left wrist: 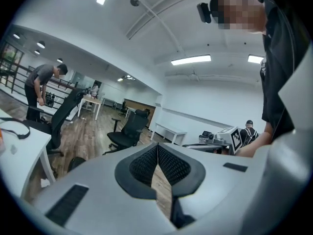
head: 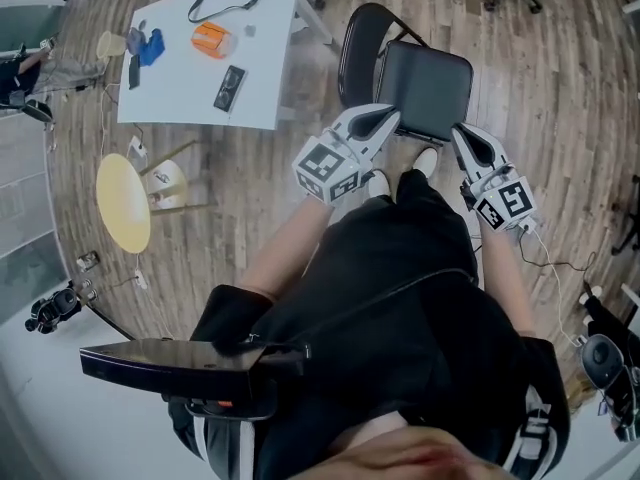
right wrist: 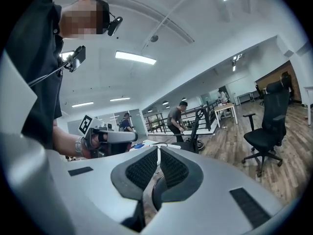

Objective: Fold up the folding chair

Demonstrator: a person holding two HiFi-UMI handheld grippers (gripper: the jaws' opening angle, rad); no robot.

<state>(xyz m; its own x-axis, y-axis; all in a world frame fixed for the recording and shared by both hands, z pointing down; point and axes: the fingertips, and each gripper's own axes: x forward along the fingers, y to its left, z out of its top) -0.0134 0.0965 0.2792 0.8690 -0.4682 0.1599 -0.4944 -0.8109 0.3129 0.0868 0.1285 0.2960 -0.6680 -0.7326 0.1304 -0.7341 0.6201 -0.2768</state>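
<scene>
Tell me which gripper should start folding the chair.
Right, probably. The right gripper sits by the corner of the seat farthest from the backrest, the edge to lift. The left gripper is at the corner nearer the backrest. Both are shut and empty.

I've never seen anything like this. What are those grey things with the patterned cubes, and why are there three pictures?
There is no robot here: a person holds a tool in each hand, each ending in two jaws. The left gripper and right gripper both have their jaws shut and hold nothing. The marker cubes are part of the tools. The head view comes from a camera on the person's head, looking steeply down. The two gripper views come from cameras riding on each gripper, looking along its jaws. Both grippers point at an open black folding chair on the wood floor. To the left stands a white table with small things on it, among them an orange item.
</scene>
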